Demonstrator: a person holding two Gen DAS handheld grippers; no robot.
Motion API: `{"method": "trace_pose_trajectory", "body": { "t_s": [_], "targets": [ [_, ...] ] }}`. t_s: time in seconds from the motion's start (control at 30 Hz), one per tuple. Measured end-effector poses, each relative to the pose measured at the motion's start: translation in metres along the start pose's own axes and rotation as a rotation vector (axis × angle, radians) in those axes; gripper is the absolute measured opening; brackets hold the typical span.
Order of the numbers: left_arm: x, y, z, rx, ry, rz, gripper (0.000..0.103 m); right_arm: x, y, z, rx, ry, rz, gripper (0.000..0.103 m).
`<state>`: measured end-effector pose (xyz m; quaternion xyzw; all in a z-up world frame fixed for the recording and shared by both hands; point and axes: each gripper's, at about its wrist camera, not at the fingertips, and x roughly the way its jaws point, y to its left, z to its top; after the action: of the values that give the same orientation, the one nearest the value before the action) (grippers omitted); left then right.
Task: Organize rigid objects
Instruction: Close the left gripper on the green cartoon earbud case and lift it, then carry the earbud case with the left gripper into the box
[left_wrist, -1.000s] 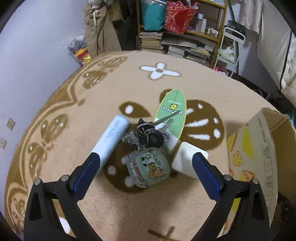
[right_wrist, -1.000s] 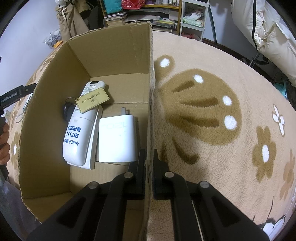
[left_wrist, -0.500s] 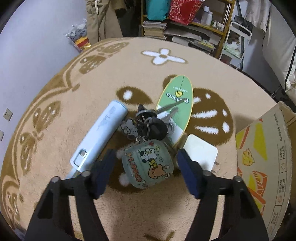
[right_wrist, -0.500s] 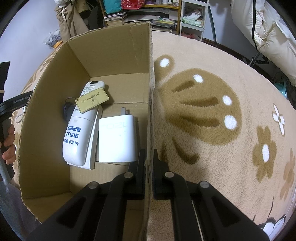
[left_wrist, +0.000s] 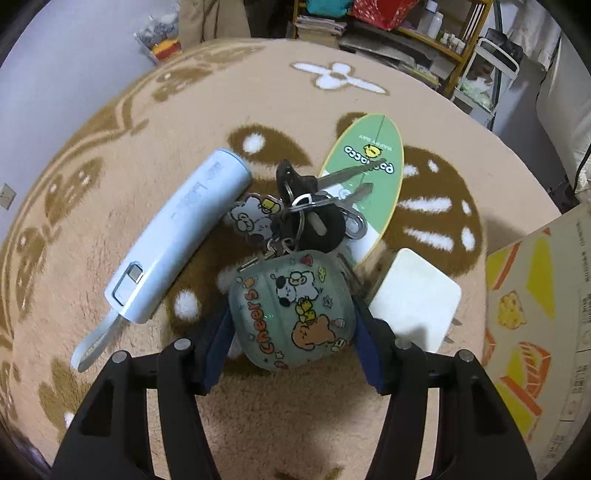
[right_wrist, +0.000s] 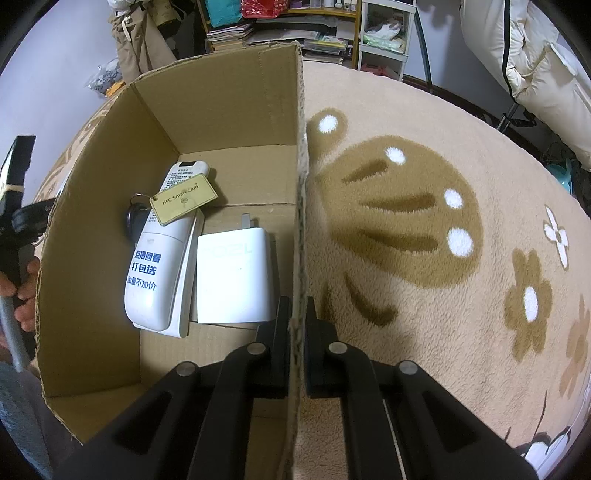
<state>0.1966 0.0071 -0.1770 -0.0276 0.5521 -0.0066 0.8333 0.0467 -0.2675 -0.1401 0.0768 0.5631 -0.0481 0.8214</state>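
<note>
While clamped between left tool (left_wrist: 291, 334) fingers, keychain pouch (left_wrist: 291, 310), keys beyond

Legible markings, located relative to the cardboard box (right_wrist: 221, 122):

- Tan key tag (right_wrist: 184, 198), inside the box, lying on the remote: "NFC Smart Card".
- White remote control (right_wrist: 159, 266), inside the box: blue Chinese sticker, three lines, "点播回看 / 打包送 / 加量不加价"; the small print above it is unreadable.
- White charger (right_wrist: 234, 275), inside the box beside the remote: faint embossed lettering, not reliably readable.
- Translucent green earbud case (left_wrist: 291, 310), outside the box on the rug: "Cheers" in red-orange.
- Green mini skateboard deck (left_wrist: 365, 162), outside the box: white wordmark seen upside down, with smaller text by it, both unclear.
- Box outer wall (left_wrist: 576, 258): small print, illegible.
</note>
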Motion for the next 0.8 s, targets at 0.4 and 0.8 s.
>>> {"method": "trace_pose_trajectory", "body": {
  "t_s": [0.4,0.8],
  "targets": [
    [-0.006,-0.002,-0.005,-0.010,-0.030,0.032,0.058,0.000,0.000,0.000,-0.003,0.001,-0.002,0.007],
    [-0.046,-0.009,-0.014,0.010,-0.092,0.097,0.058,0.000,-0.001,-0.001,-0.001,0.001,0.001,0.007]
  ]
}}
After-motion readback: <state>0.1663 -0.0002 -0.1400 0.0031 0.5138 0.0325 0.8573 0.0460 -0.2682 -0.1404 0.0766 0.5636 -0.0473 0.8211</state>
